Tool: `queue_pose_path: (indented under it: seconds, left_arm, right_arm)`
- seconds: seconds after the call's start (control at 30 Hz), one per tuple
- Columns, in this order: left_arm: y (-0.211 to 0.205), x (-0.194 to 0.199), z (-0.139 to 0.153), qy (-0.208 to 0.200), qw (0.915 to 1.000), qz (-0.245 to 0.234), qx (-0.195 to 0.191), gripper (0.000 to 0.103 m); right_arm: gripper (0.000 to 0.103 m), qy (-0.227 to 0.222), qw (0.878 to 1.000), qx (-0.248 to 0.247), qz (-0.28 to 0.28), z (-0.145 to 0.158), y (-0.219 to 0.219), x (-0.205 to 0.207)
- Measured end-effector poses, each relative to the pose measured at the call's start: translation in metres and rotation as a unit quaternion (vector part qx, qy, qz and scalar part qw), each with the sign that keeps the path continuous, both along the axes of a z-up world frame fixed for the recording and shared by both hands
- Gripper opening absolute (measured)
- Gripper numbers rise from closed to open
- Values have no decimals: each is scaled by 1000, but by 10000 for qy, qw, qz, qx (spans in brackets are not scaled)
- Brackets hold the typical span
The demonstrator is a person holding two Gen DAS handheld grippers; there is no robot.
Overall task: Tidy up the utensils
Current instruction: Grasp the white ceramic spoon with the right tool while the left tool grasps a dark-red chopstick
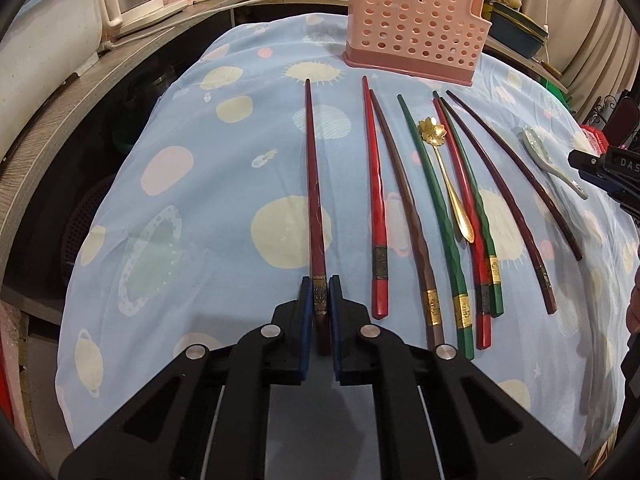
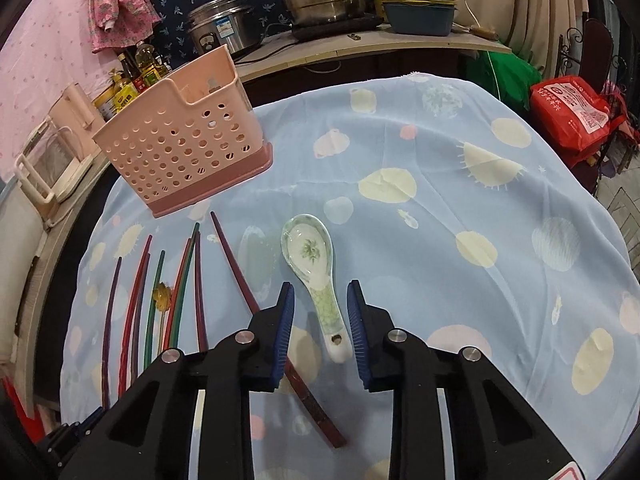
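Left tongs (image 1: 321,300) clamp a dark red chopstick (image 1: 311,184); right tongs (image 2: 320,312) stand apart around a ceramic spoon (image 2: 316,276), not touching it.

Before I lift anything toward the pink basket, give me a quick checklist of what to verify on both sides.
1. Left hand-held gripper shut on the dark red chopstick: ok.
2. Grip near that chopstick's banded thick end: ok.
3. Right hand-held gripper gripping the ceramic spoon: not ok; the pads straddle the handle with gaps showing.
4. Neighbouring chopstick outside the right jaws: ok, though its thick end passes under the left finger.
5. Pink basket upright: ok.
6. Basket compartments free: cannot tell.
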State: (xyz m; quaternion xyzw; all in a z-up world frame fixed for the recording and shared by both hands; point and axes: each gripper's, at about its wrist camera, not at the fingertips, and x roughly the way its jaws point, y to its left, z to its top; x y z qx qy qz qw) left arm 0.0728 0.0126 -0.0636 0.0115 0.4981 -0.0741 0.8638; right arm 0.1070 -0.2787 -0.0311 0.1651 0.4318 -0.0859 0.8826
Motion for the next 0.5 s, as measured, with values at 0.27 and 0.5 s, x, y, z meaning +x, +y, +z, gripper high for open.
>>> queue_pose_path:
  seconds: [0.27,0.5]
  left_arm:
    - [-1,0,0,-16,10000,13,40,8]
    - [-3,0,-1,-44,10000,12,84,8]
  right_arm:
    - [12,157,9995,270,-37,-22,-7,9]
    - [12,221,9992,345,5,-34,-4,3]
